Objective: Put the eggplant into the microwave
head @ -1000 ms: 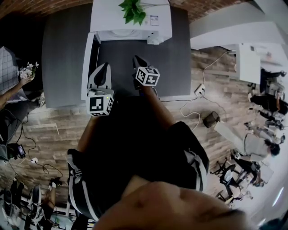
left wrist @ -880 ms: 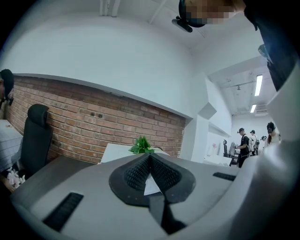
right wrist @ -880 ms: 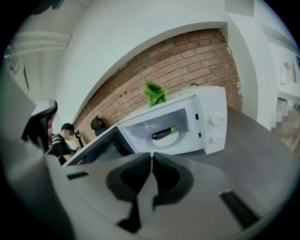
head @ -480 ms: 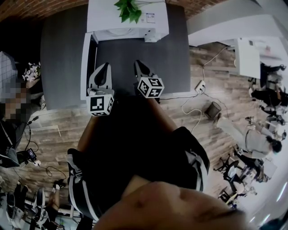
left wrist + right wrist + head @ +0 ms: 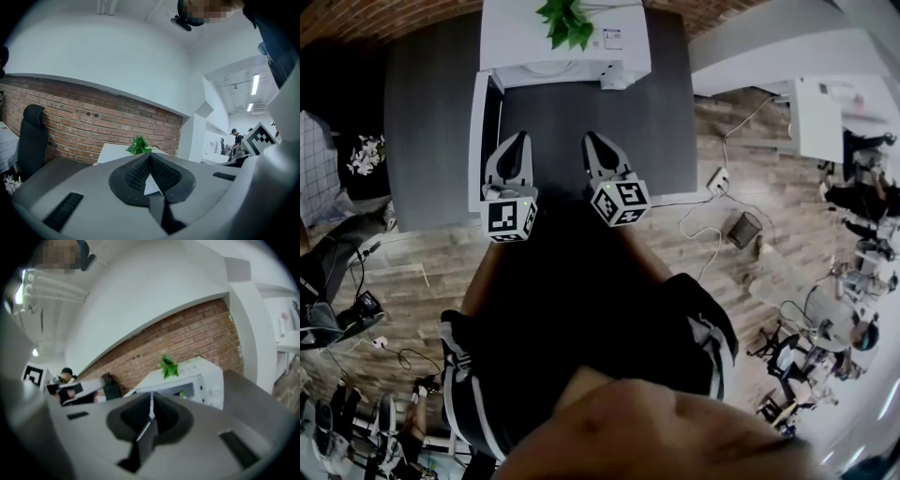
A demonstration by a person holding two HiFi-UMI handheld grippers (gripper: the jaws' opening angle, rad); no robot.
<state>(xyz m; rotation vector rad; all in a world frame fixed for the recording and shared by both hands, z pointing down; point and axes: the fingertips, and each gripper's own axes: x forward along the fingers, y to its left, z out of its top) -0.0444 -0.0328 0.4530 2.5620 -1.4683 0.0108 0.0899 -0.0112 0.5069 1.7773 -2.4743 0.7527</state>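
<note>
Right gripper [image 5: 591, 141] level beside left gripper [image 5: 517, 141]

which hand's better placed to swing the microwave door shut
Left, probably. The left gripper sits shut and empty right beside the open door, which hangs off the microwave's left side. The right gripper is also shut and empty but farther from it.

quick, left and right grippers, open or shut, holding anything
left gripper: jaws closed, holding nothing
right gripper: jaws closed, holding nothing
</note>
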